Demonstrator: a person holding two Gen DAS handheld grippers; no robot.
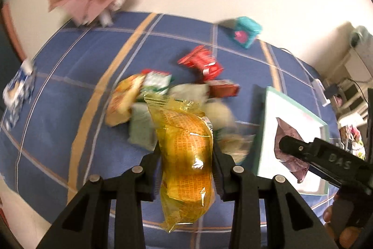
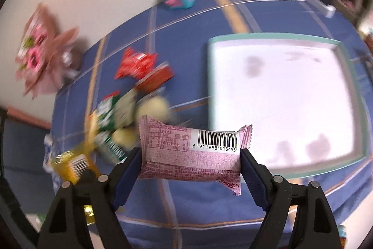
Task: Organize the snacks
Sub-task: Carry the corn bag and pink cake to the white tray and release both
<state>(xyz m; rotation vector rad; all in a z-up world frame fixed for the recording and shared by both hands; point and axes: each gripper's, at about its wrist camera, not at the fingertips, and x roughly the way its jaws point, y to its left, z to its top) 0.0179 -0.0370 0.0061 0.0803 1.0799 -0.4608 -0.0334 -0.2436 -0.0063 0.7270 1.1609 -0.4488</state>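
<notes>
Two snacks are in the air at once: the left gripper (image 1: 186,162) has its jaws closed on a yellow packet (image 1: 186,155), pinching it across the middle so both ends stick out loose, and the right gripper (image 2: 190,163) has its jaws clamped on the ends of a pink bar (image 2: 190,155), barcode facing the camera. The white tray (image 2: 209,85) with its teal rim lies on the blue checked tablecloth (image 1: 58,123), just ahead and to the right of the pink bar, and looks bare inside apart from shadows. The rest of the snack pile (image 1: 163,97), with a red packet (image 1: 200,62) at its far edge, sits left of the tray. Both views are blurred by motion, so finer detail in the pile cannot be read. The likely trouble is the yellow packet: its slick film could slide out of a mid-body pinch and drop back on the pile. The two grippers are close together near the tray's left wall, so they could knock each other, or a low carry could catch the rim and shove the tray
</notes>
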